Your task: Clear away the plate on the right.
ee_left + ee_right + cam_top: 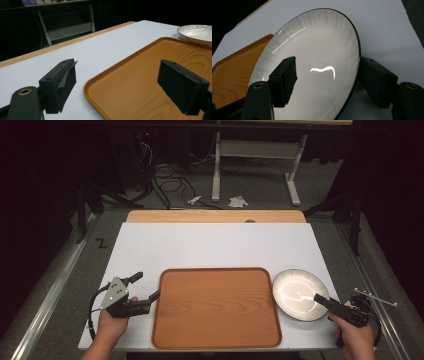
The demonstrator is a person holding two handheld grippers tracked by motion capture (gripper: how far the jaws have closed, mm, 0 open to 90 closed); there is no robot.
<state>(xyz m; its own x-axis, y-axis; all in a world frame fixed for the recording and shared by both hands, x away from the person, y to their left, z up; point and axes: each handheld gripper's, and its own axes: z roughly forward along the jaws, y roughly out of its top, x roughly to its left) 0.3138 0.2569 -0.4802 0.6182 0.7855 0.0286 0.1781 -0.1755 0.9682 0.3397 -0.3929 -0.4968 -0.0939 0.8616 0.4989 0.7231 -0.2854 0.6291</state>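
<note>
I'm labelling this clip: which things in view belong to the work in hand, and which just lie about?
In the job: round white ribbed plate, straddled by the right gripper; orange wooden tray at the left gripper.

Lying about: crumpled white paper scraps and black cables on the floor.

White-topped table [215,245] bearing a wooden tray [216,307] and plate [295,295] beside it

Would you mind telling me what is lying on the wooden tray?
Nothing lies on the tray; its visible surface is bare. The plate sits beside it on the table.
</note>
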